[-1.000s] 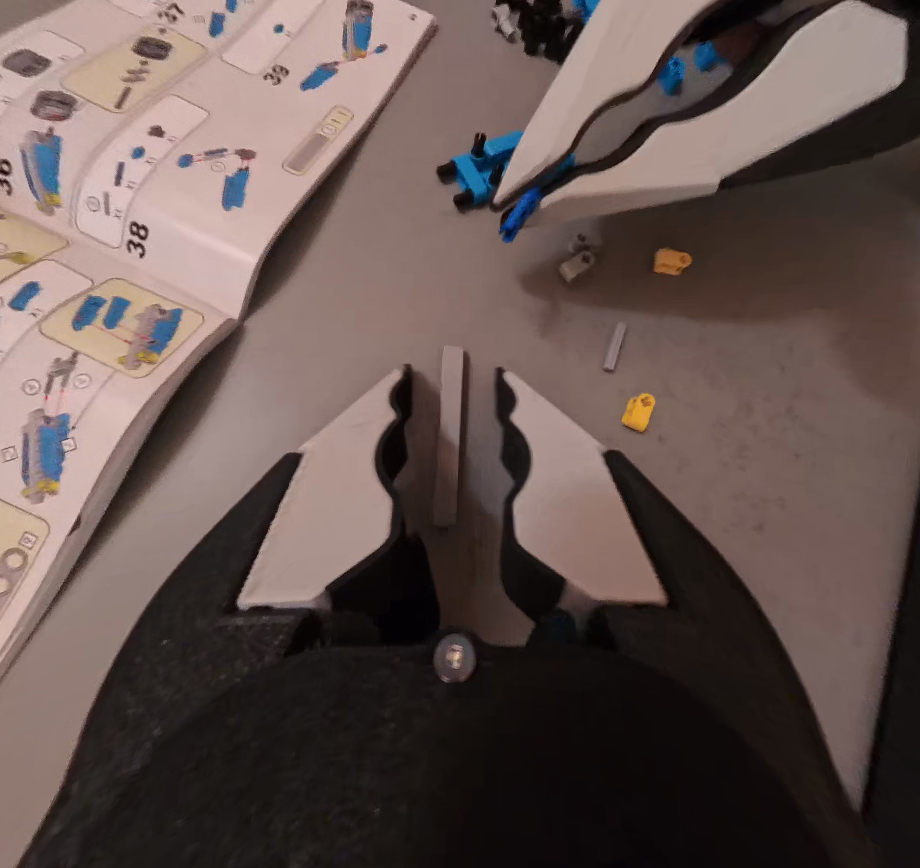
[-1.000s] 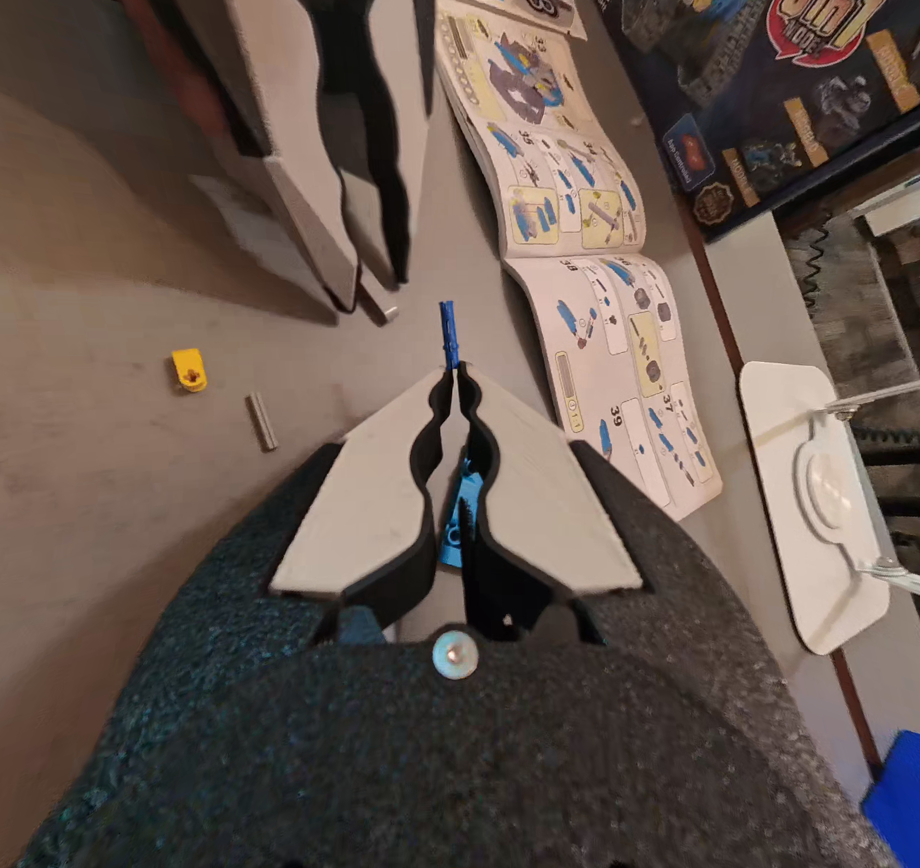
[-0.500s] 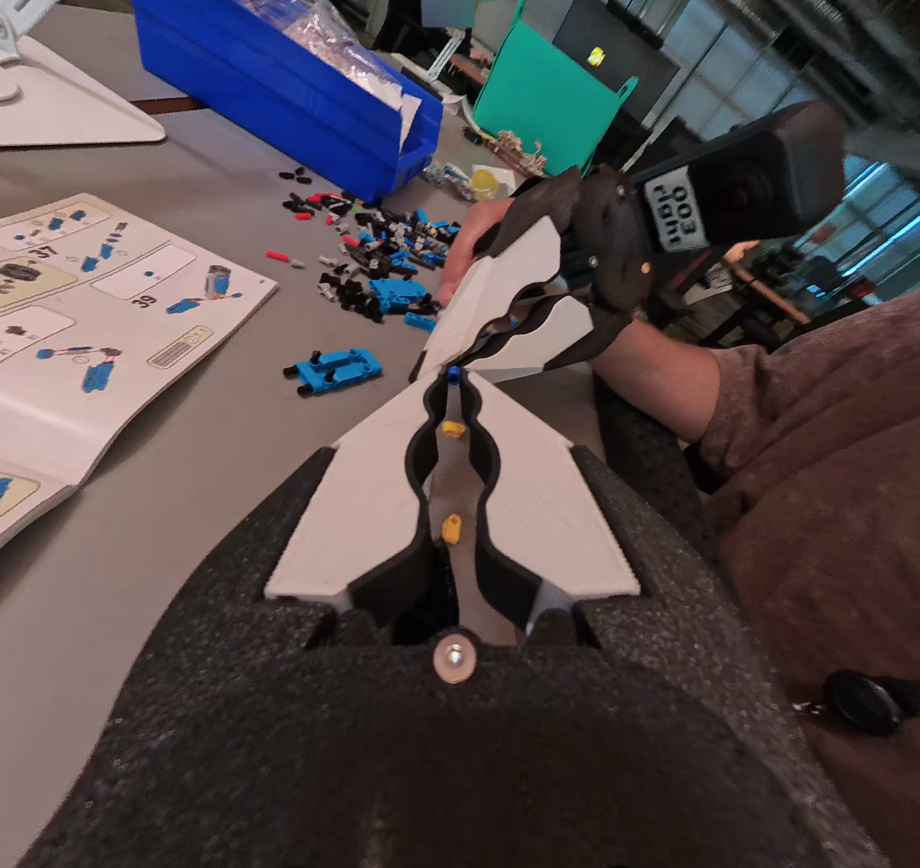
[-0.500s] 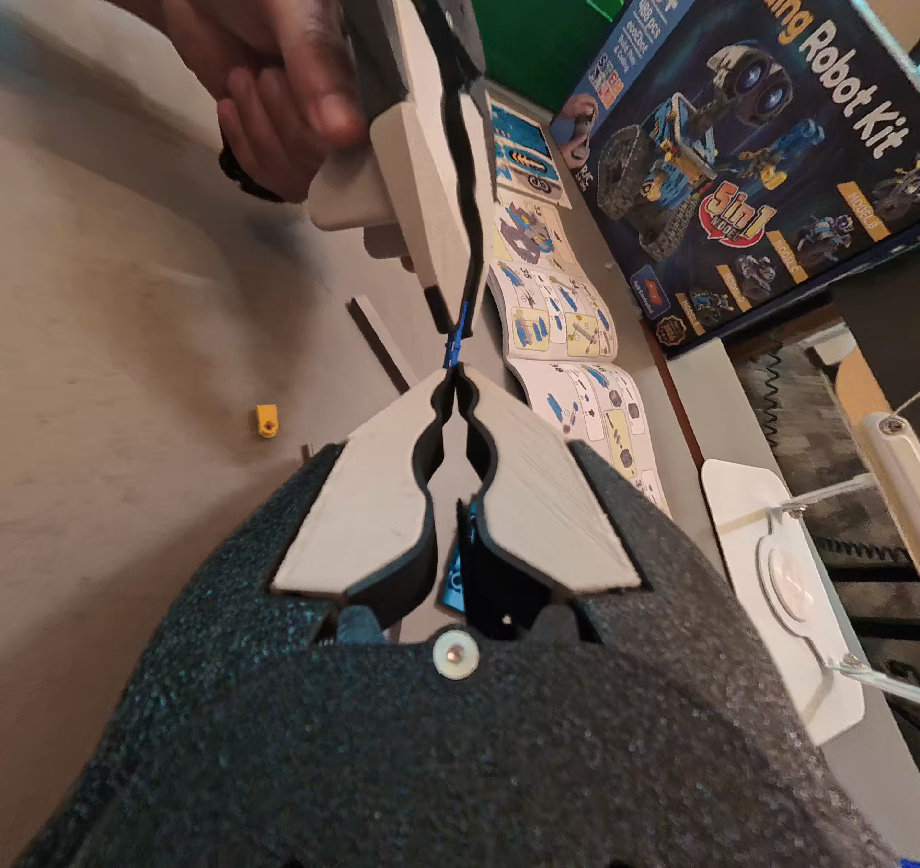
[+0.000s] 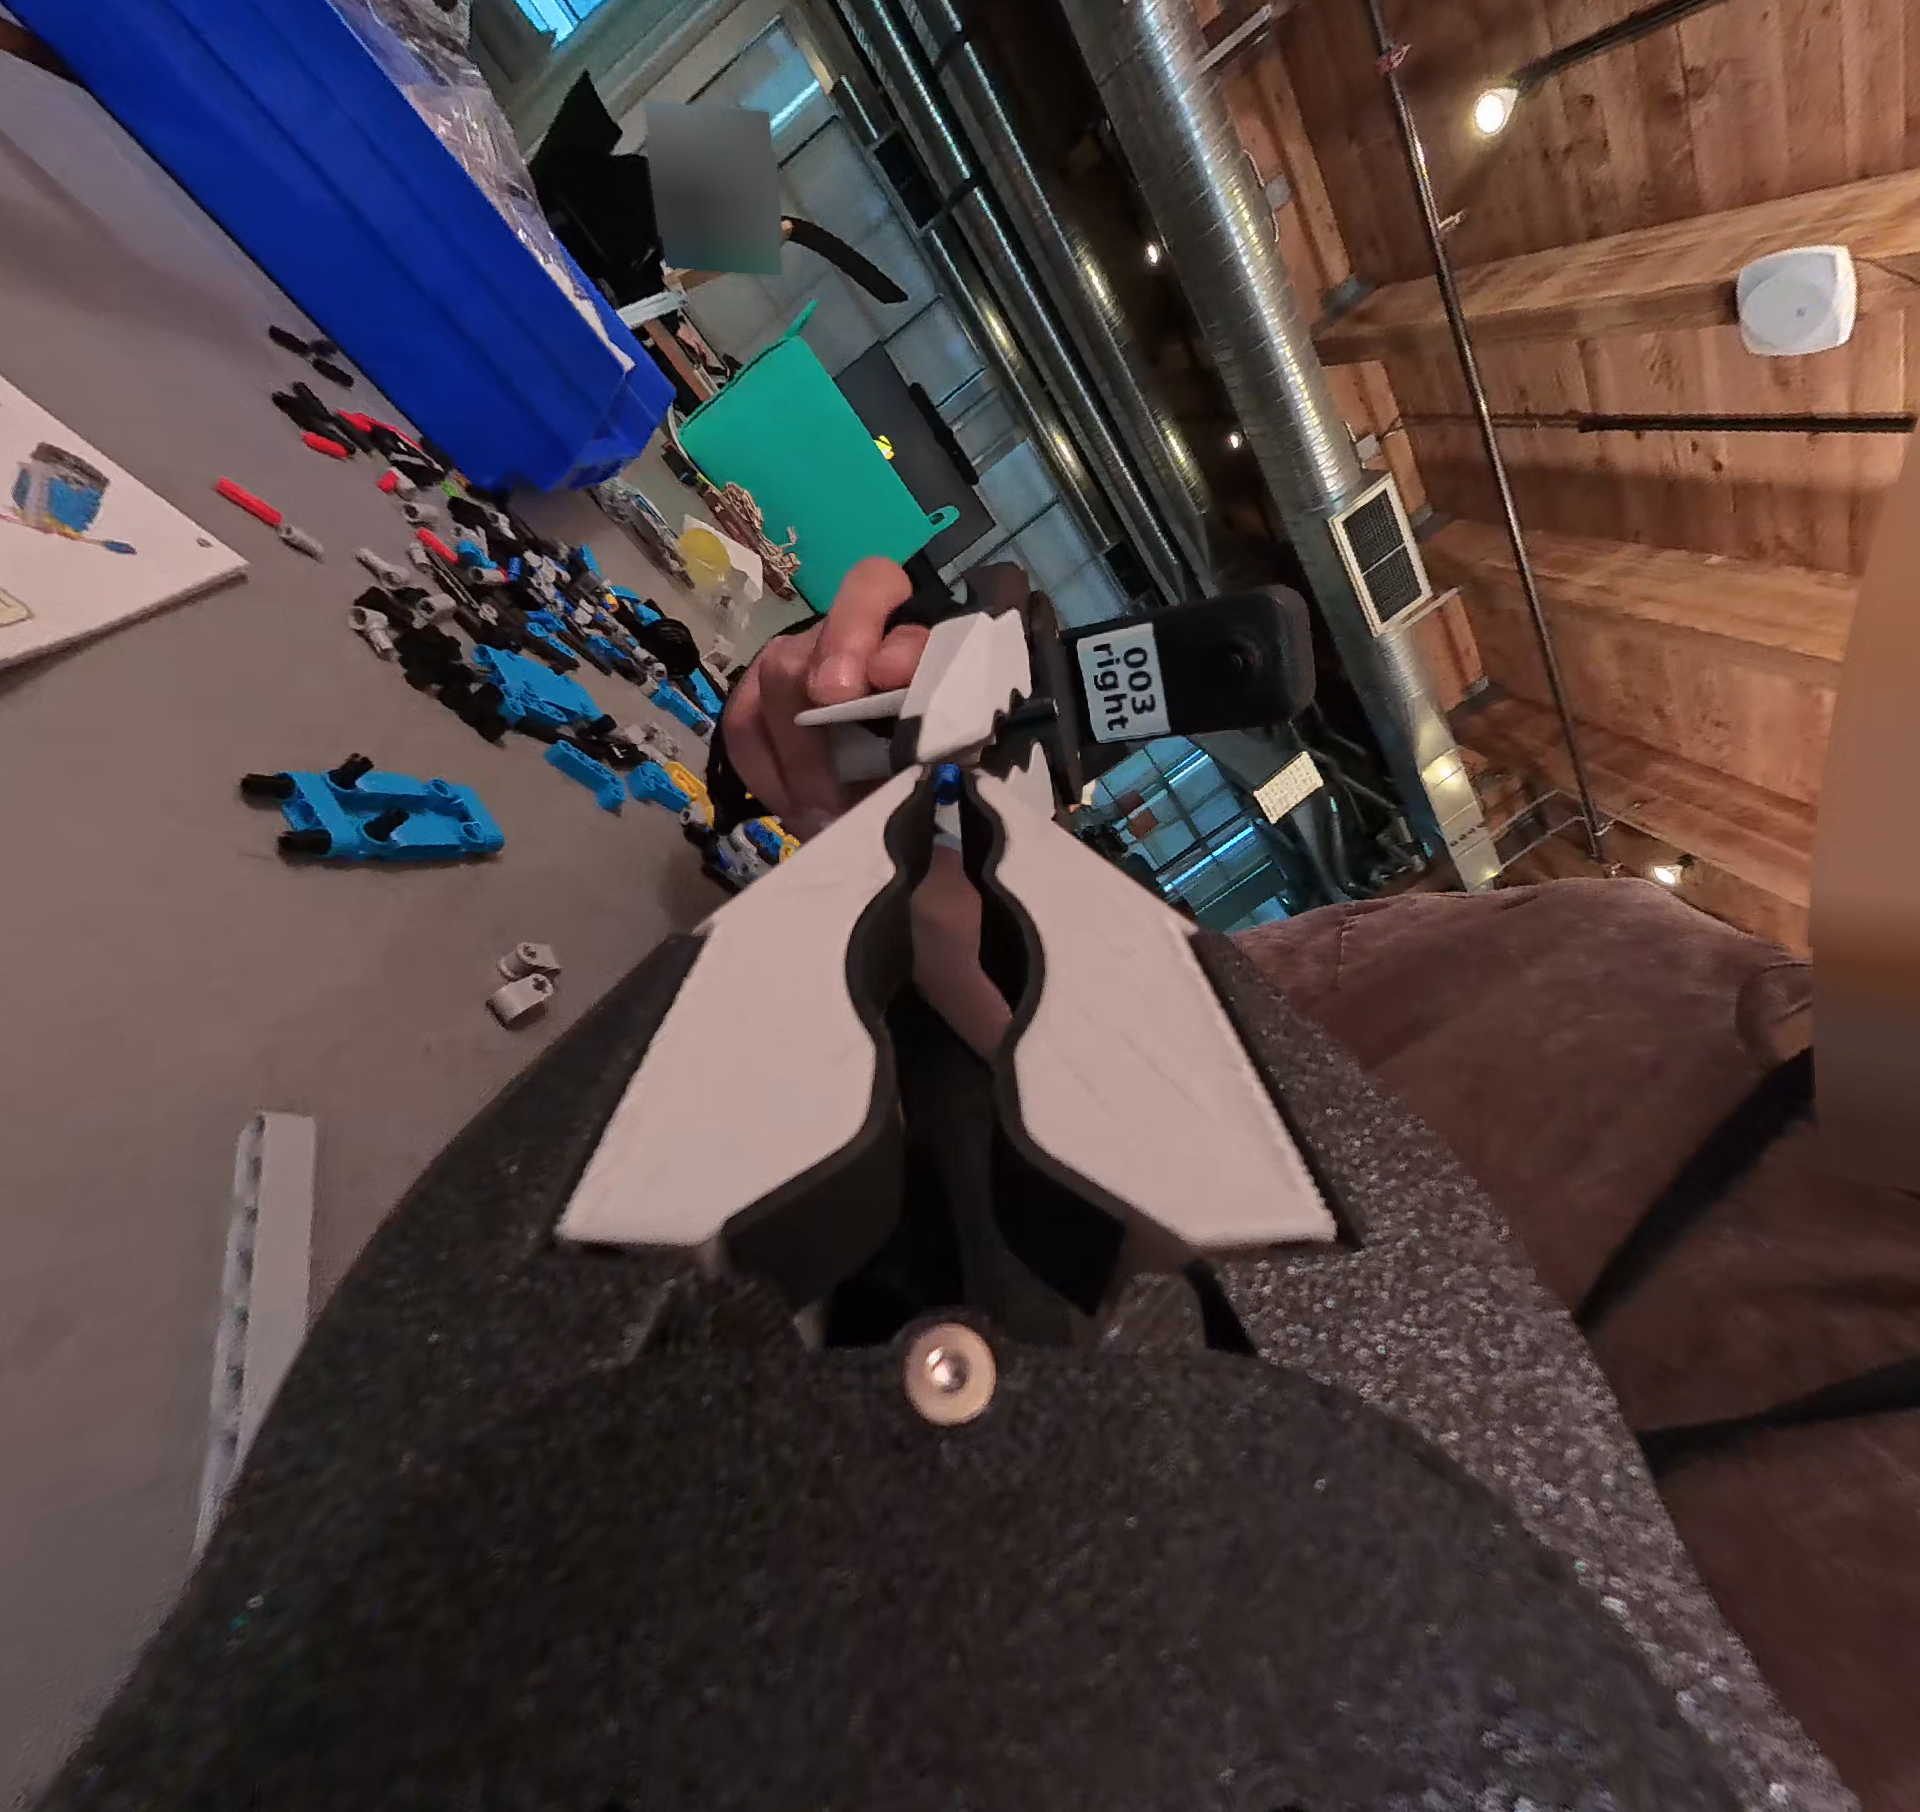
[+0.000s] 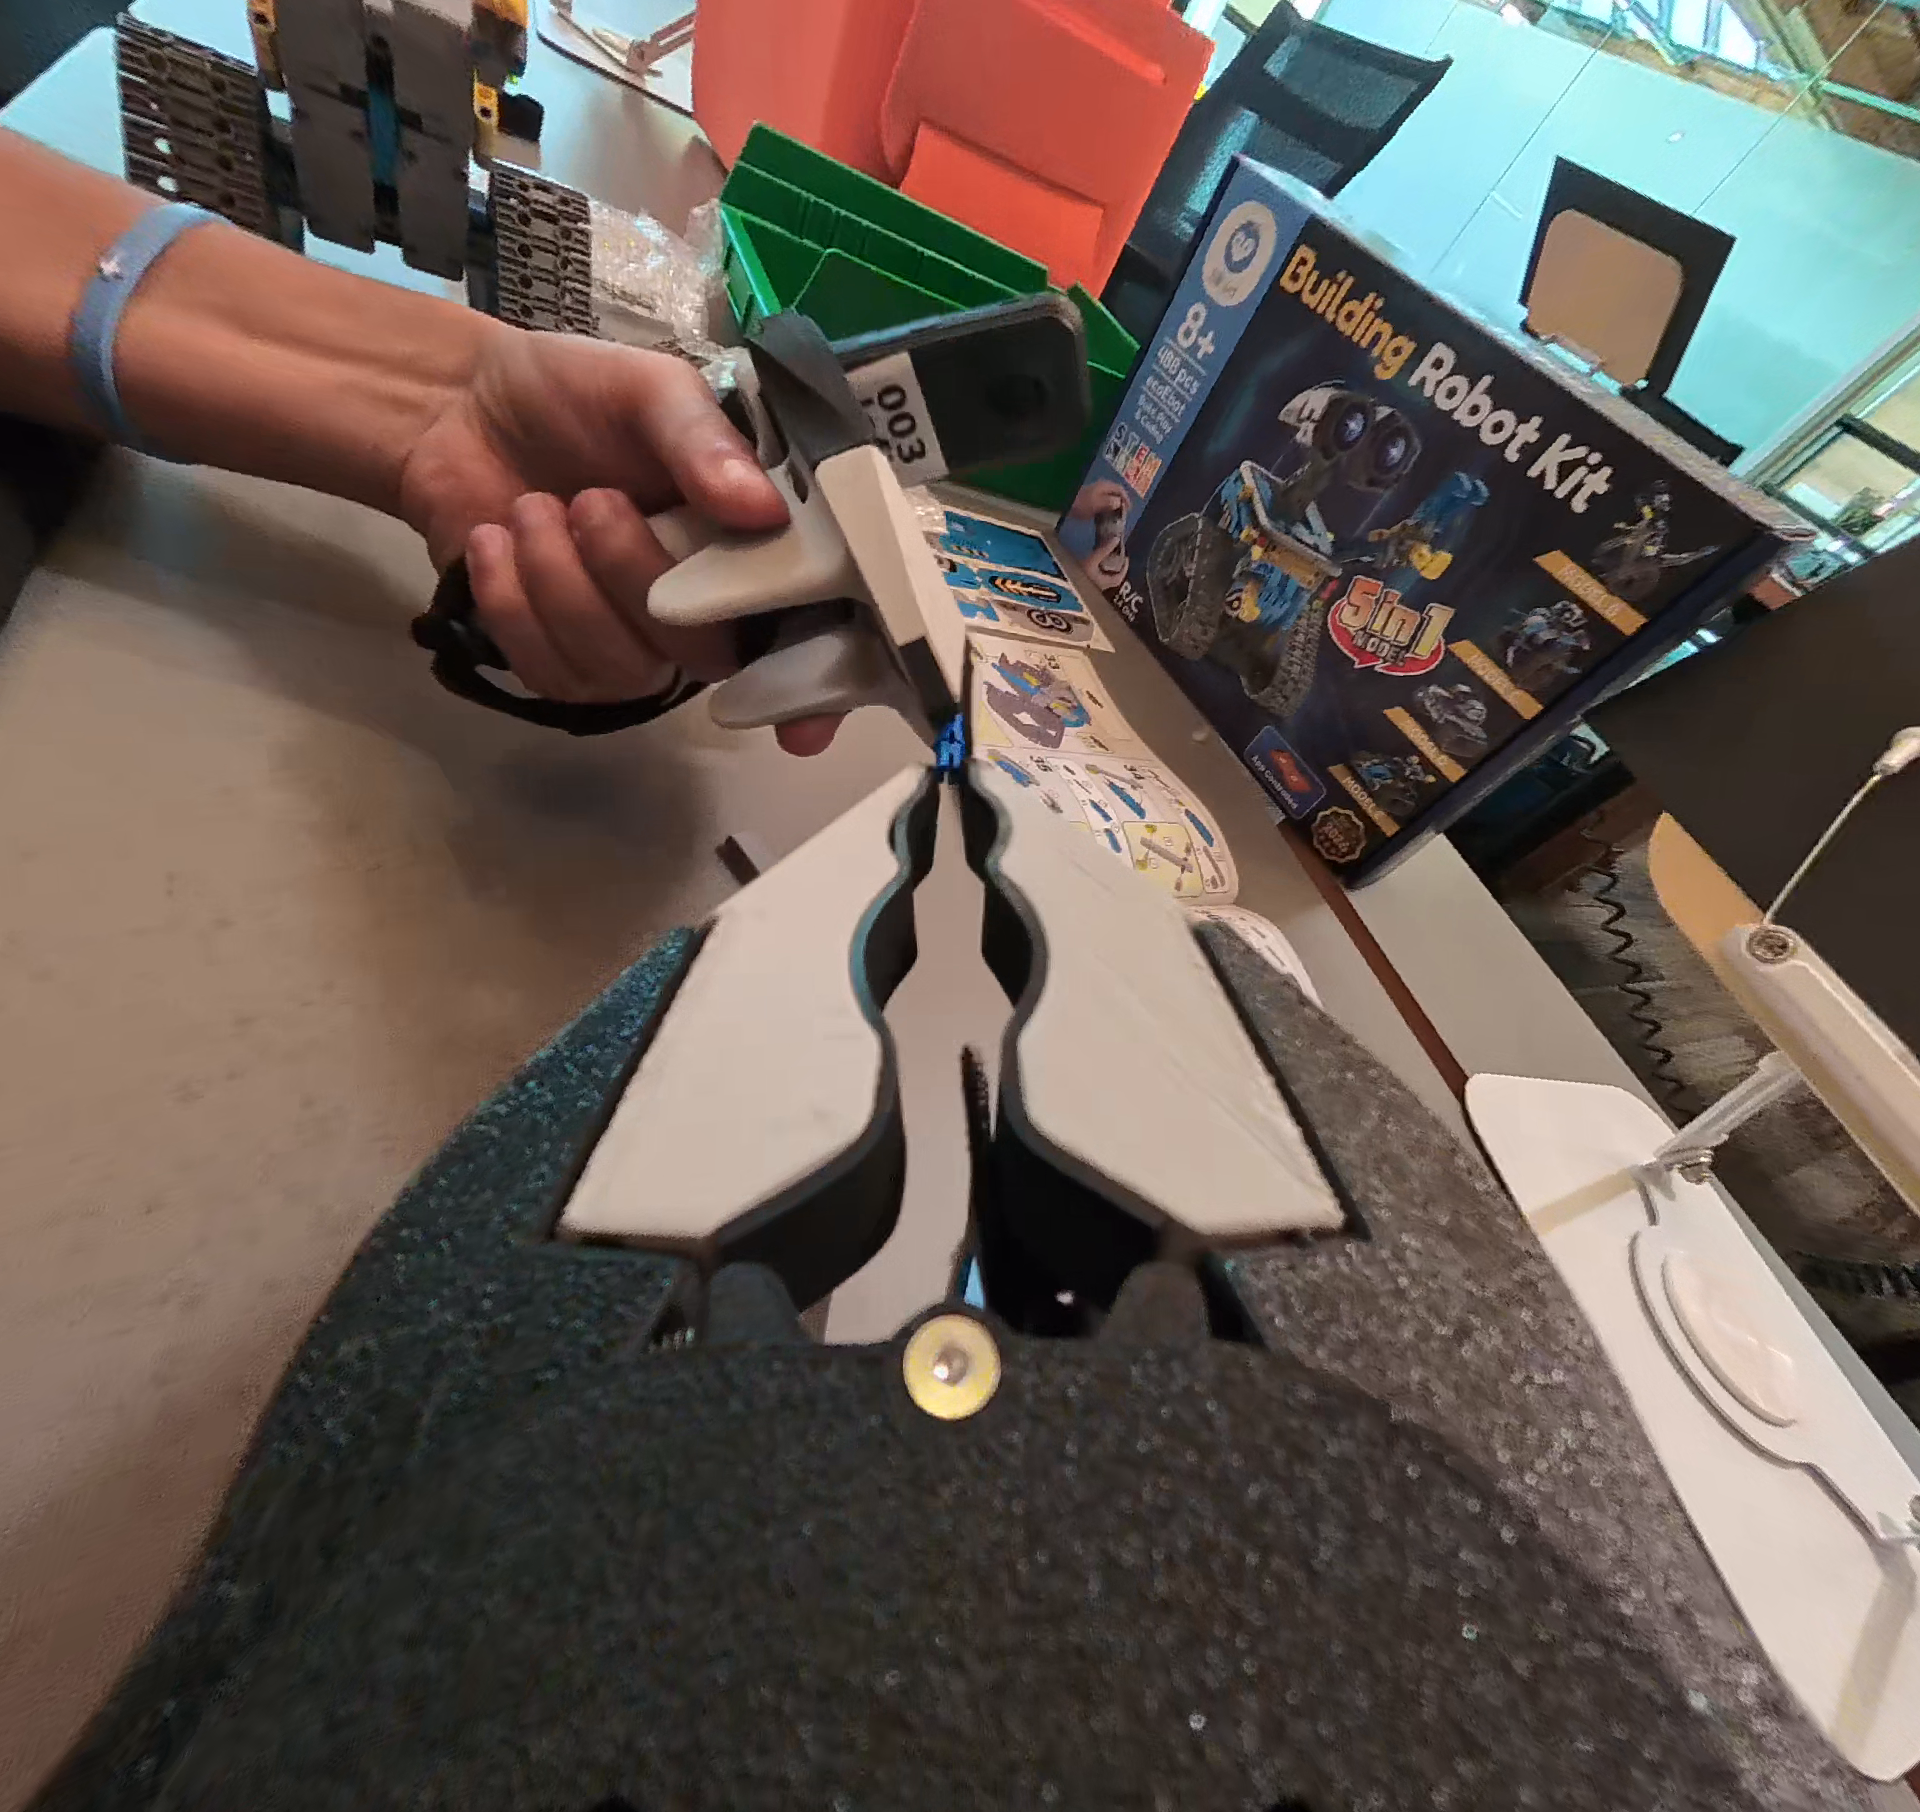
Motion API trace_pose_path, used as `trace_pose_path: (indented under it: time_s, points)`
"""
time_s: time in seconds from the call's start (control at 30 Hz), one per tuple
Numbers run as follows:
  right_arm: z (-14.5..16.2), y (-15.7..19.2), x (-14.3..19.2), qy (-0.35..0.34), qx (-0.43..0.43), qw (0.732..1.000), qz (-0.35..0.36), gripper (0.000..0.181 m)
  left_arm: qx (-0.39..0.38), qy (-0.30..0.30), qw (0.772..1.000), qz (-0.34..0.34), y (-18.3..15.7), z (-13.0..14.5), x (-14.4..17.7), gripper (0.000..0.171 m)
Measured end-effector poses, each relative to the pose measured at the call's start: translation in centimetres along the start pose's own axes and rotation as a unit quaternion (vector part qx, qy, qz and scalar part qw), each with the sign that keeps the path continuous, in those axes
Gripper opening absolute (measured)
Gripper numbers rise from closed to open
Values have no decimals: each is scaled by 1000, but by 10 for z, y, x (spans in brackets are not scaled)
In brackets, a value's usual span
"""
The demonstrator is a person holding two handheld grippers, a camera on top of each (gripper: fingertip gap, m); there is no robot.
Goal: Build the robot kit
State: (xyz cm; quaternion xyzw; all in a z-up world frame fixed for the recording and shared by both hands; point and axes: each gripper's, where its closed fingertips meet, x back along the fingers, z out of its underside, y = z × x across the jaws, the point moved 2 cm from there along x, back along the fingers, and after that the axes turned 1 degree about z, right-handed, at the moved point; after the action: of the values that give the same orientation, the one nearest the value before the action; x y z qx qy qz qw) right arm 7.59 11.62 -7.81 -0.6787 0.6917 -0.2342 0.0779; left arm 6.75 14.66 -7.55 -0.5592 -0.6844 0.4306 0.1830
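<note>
Two grippers (image 5: 940,794) (image 6: 948,794), one blue pin (image 6: 948,744), one booklet (image 6: 1101,786), one kit box (image 6: 1382,557), one blue bin (image 5: 312,204), two grey connectors (image 5: 523,983), one grey beam (image 5: 260,1274), many loose pieces (image 5: 520,619).

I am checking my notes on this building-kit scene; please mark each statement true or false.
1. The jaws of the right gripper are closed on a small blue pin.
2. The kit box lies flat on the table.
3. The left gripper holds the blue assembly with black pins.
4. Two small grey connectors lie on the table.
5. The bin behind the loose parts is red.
1. True: the right gripper pinches the blue pin at the tips of its jaws.
2. False: the kit box stands upright on the table, beside the booklet.
3. False: the blue assembly lies on the table, apart from the left gripper.
4. True: the grey connectors lie side by side.
5. False: the bin behind the loose parts is blue.
</note>
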Motion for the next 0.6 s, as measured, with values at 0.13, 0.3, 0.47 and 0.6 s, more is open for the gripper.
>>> trace_pose_path:
  time_s: [0.13,0.3,0.47,0.6]
  points:
    - [-2,0,1,-10,-9,1000,-5,6,1,2,1000,-12,3,1,-1,3]
    - [-2,0,2,-11,-36,999,-20,6,26,-3,1000,11,2,2,-2,3]
    - [-1,-3,3,19,-46,998,-30,5,17,-6,1000,-3,7,1,-3,3]
    - [43,-10,31,268,-72,953,-119,5,-89,30,981,-167,40,-3,14,30]
